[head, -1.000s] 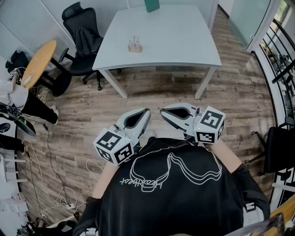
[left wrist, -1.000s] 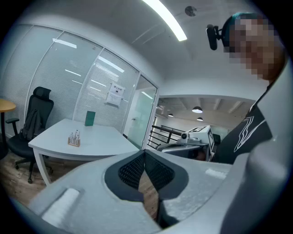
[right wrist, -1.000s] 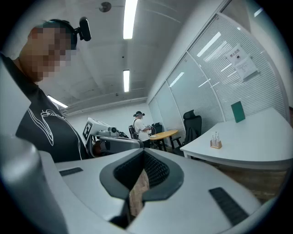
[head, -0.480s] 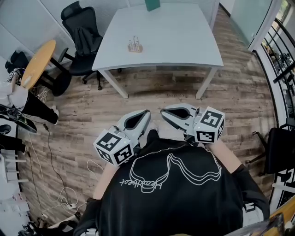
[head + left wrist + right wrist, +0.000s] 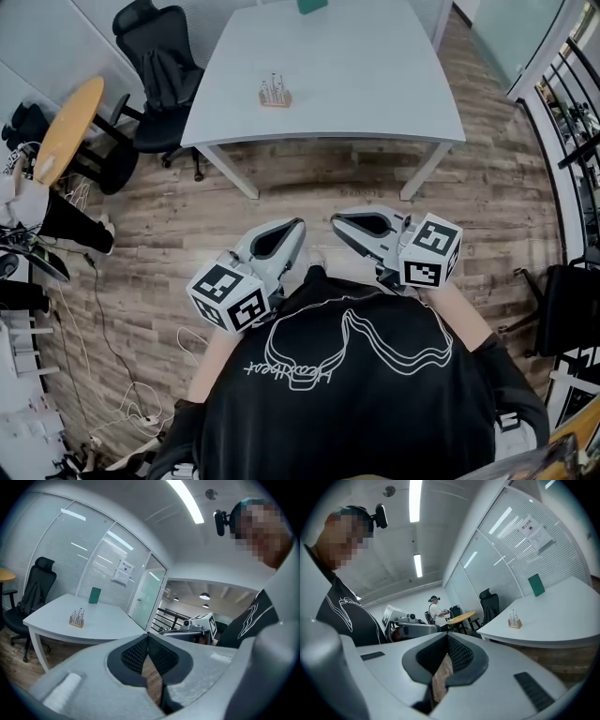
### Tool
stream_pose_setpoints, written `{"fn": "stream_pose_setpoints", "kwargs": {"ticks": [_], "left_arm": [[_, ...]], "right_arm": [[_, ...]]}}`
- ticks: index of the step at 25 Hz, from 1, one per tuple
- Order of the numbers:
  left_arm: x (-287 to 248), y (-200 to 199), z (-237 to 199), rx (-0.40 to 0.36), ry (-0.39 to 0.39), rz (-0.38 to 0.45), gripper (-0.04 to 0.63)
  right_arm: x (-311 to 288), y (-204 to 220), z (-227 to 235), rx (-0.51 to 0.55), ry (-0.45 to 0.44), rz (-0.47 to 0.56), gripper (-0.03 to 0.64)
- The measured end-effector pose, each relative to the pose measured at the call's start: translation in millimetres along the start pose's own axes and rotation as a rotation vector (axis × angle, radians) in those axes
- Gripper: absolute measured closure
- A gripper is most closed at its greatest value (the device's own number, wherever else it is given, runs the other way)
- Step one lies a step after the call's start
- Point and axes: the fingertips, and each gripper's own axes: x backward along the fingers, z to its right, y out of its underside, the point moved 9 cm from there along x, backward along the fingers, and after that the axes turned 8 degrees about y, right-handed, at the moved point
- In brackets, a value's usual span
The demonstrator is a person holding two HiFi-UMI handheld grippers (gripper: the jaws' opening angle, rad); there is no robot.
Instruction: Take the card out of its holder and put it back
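A small wooden holder point(image 5: 275, 94) with thin upright pieces stands on the white table point(image 5: 375, 84) far ahead. It also shows as the holder point(image 5: 77, 618) in the left gripper view and the holder point(image 5: 515, 620) in the right gripper view. My left gripper point(image 5: 299, 226) and right gripper point(image 5: 335, 222) hang close to my chest above the wooden floor, well short of the table. Both are shut with nothing between the pads, as seen at the left gripper point(image 5: 148, 635) and the right gripper point(image 5: 447, 636). I cannot make out a card.
A green upright object point(image 5: 312, 6) stands at the table's far edge. A black office chair point(image 5: 155, 70) and a round yellow table point(image 5: 67, 127) are at the left. Railings point(image 5: 572, 112) run along the right. A person point(image 5: 437, 611) stands at the far yellow table. Cables point(image 5: 103, 347) lie on the floor.
The table and floor have slid slightly nearer in the head view as I moved forward. Both grippers stayed shut and side by side in front of my chest.
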Motion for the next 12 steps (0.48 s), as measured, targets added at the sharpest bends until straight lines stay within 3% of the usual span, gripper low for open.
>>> {"fn": "stream_pose_setpoints", "kwargs": {"ticks": [12], "left_arm": [[-32.5,-49.9,-128.5,0.045,0.043,-0.038,0.581]], "right_arm": [[-93.0,-40.6,86.8,-0.068,0.057,-0.006,0.609]]}}
